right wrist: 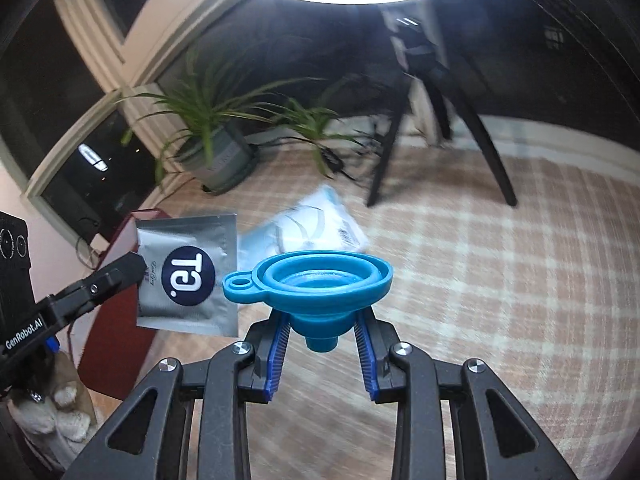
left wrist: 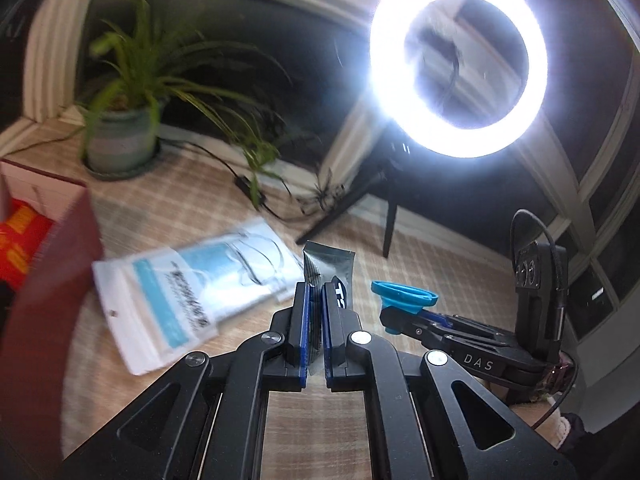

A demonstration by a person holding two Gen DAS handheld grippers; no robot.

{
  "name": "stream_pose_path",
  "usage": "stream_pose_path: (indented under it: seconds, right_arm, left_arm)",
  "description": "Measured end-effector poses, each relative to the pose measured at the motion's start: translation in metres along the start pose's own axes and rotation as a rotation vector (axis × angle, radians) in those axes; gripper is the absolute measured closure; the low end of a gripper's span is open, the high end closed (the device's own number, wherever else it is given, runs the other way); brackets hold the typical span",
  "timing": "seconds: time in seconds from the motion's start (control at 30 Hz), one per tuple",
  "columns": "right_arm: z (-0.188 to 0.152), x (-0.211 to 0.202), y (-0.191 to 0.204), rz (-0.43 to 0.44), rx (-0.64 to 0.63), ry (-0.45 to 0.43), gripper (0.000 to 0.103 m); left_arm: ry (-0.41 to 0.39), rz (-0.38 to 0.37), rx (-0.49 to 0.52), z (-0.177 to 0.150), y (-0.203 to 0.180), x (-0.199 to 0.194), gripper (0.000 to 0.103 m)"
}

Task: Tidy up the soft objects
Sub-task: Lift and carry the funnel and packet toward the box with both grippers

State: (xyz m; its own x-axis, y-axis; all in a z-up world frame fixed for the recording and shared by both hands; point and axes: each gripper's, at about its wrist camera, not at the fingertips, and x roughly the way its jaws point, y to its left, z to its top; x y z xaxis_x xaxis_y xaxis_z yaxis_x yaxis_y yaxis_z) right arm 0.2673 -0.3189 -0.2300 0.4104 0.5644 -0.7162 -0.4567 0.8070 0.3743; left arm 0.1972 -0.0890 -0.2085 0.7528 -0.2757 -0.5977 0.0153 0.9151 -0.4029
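Glaring ring light [left wrist: 458, 68] on tripod, potted plant [left wrist: 124, 120], checked tablecloth [right wrist: 500, 260], dark windows [right wrist: 92, 160] behind

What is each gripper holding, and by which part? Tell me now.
The left gripper pinches the silver sachet by one edge. The right gripper clamps the blue funnel by its narrow cone, below the wide rim.
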Motion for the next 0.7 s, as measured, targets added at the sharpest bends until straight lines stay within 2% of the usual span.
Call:
stream_pose_path:
  seconds: [0.23, 0.47, 0.7]
  right_arm:
    - [0.026, 0.0, 0.07, 0.074, -0.127, -0.012, 0.075]
    - [0.039, 0.017, 0.146, 0.158, -0.258, 0.003, 0.074]
    - [0.042, 0.047, 0.218, 0.221, -0.374, 0.054, 0.075]
  left_arm:
    - [-0.101, 0.058, -0.071, 0.016, 0.035, -0.064, 0.099]
    - [-0.202, 0.194, -0.137, 0.015, 0.088, -0.136, 0.099]
    - [-0.249, 0.342, -0.21, 0.002, 0.144, -0.184, 0.099]
